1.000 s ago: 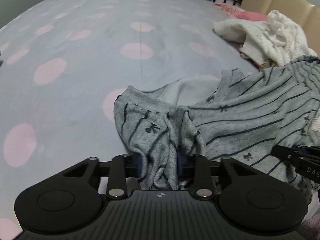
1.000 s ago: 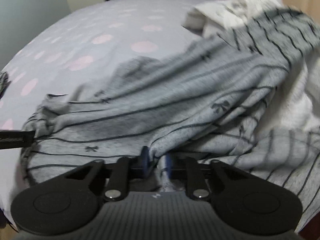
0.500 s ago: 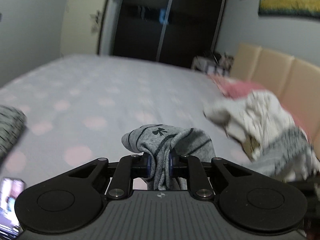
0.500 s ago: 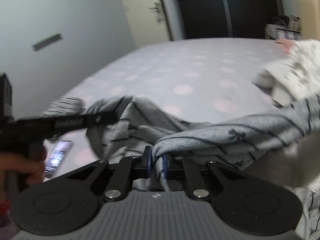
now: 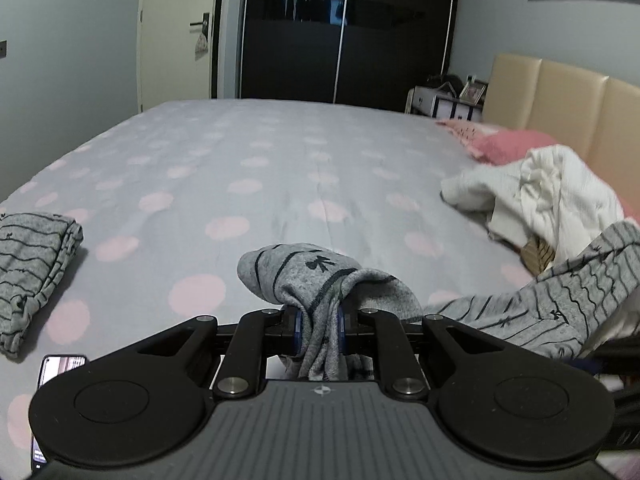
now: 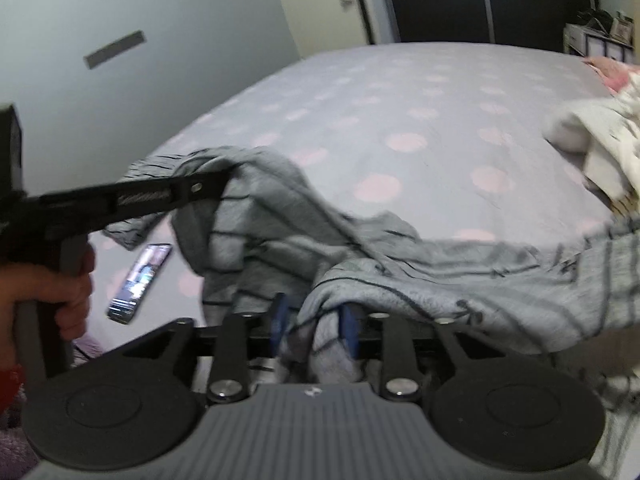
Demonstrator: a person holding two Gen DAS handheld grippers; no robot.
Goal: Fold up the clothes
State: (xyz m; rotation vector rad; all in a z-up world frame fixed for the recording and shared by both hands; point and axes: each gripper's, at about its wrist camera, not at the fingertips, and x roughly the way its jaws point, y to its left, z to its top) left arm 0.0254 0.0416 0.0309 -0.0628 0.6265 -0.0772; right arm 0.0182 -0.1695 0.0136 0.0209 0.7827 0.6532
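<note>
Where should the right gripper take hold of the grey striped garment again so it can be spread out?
Grip the loose edge of the grey striped garment draping toward the white clothes, coming from above. The left gripper pinches the opposite end; the right gripper's jaws are opening around its bunch.

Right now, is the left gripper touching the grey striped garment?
Touching. The left wrist view shows the left gripper with a bunch of the grey striped garment pinched between its blue pads, no gap on either side.

Soft grey striped knit garment (image 5: 320, 276); matt dotted cotton bedsheet (image 5: 280, 160); glossy wardrobe doors (image 5: 348, 32).
</note>
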